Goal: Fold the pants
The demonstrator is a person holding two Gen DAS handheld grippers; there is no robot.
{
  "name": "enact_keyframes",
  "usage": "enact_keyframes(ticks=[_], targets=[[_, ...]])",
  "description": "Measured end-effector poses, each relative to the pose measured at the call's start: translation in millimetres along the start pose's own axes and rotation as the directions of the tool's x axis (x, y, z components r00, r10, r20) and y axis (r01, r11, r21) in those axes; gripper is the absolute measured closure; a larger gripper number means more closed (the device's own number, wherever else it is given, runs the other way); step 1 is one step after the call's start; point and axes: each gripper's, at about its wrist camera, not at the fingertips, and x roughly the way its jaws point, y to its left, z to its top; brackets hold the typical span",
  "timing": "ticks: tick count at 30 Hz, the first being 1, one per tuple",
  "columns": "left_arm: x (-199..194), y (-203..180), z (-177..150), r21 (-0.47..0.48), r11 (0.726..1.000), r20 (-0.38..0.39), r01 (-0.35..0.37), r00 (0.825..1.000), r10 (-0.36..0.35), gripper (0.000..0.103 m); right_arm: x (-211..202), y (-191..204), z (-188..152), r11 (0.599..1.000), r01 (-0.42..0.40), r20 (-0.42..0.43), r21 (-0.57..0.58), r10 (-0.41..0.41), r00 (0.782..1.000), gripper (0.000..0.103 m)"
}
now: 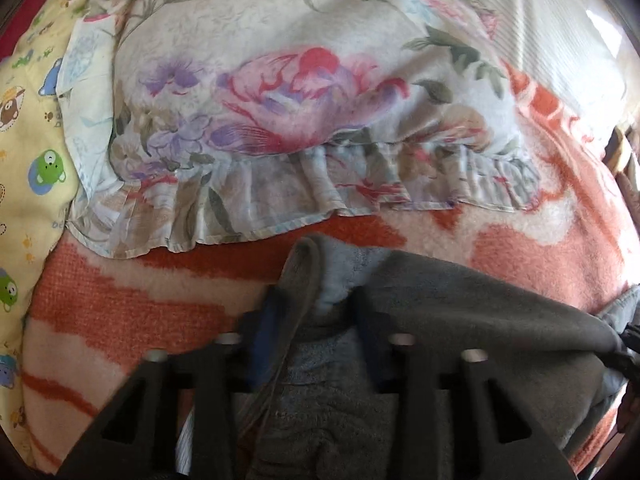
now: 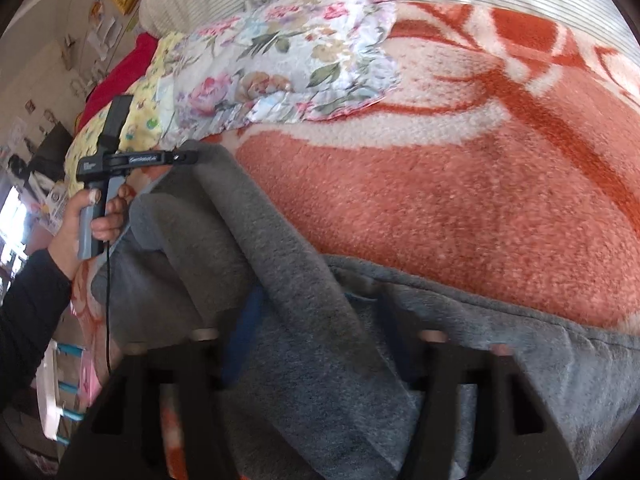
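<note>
Grey fleece pants (image 2: 288, 280) are spread on an orange-and-white blanket (image 2: 440, 200) over the bed, rumpled, with raised folds of their edge gathered up lengthwise.

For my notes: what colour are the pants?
Grey pants, shown best in the right wrist view.

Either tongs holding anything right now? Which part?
Both hold the grey pants. The left tongs pinch a raised fold at the fabric's edge nearest the pillow; the right tongs pinch a ridge of the same cloth further along.
</note>
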Motion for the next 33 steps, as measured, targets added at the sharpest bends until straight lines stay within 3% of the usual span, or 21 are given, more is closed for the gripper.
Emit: enact_keyframes(ticks=[1, 2, 7, 11, 15, 20, 27, 33], targets=[[-4.6, -0.8, -1.0, -0.007, 1.0, 0.01, 0.015, 1.0, -0.015, 0.084, -1.2, 0.7, 0.2, 1.0, -0.002, 0.005, 0.004, 0.002, 1.0, 0.095], [-15.1, -1.1, -2.8, -0.011, 1.0, 0.039, 0.021, 0.999, -0.021, 0.085, -3.3, 2.3, 0.7, 1.0, 0.005, 0.015, 0.001, -0.005, 1.0, 0.098], [-79.2, 1.2, -15.5, -0.024, 0.997, 0.173, 0.08, 0.982, -0.074, 0.088, -32.0, 10.2, 7.3, 1.0, 0.013, 0.108, -0.01, -0.012, 0.994, 0.098], [-136.3, 3.2, -37.4, -0.014, 0.992, 0.281, 0.126, 0.953, -0.117, 0.088, -54.7, 23.6, 8.8, 0.999, 0.011, 0.156, -0.053, -0.003, 0.988, 0.098], [-178.4, 13.1, -76.9, -0.021, 0.986, 0.347, 0.167, 0.926, -0.149, 0.088, -71.6, 42.1, -4.9, 0.991, -0.02, 0.182, -0.134, 0.044, 0.982, 0.098], [-204.2, 29.6, -139.7, -0.052, 0.979, 0.393, 0.198, 0.905, -0.162, 0.088, -80.3, 62.9, -36.8, 0.967, -0.068, 0.159, -0.247, 0.109, 0.981, 0.098], [-182.4, 47.6, -202.9, -0.165, 0.953, 0.381, 0.254, 0.908, -0.176, 0.088, -56.7, 74.2, -72.7, 0.955, -0.112, 0.048, -0.273, 0.13, 0.99, 0.098], [-161.3, 53.6, -240.1, -0.221, 0.946, 0.332, 0.239, 0.93, -0.157, 0.085, -30.9, 74.0, -91.9, 0.962, -0.115, -0.044, -0.248, 0.108, 0.993, 0.098]])
